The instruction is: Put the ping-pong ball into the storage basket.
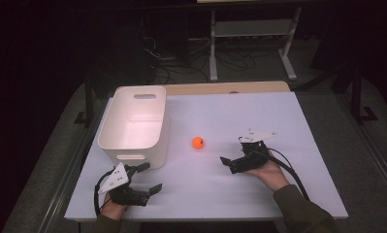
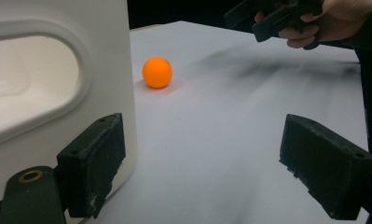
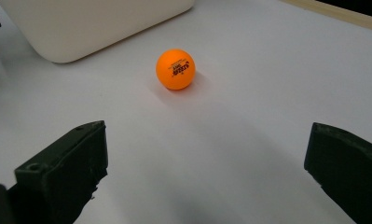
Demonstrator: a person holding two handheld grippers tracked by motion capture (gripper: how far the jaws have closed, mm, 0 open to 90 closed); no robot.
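Orange ball (image 1: 198,142) is sitting loose on the white table (image 1: 278,194), just right of the white bin (image 1: 135,124). Right gripper (image 1: 234,162) is low near the ball, pointed at it, jaws spread wide with nothing in them. Left gripper (image 1: 150,177) sits at the bin's near corner, angled toward the ball, jaws wide apart and empty too.

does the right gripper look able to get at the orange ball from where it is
Probably yes. The right gripper has its jaws wide open and aimed at the orange ball, with bare white table between them. The white bin stands off to the side, apart from the ball.
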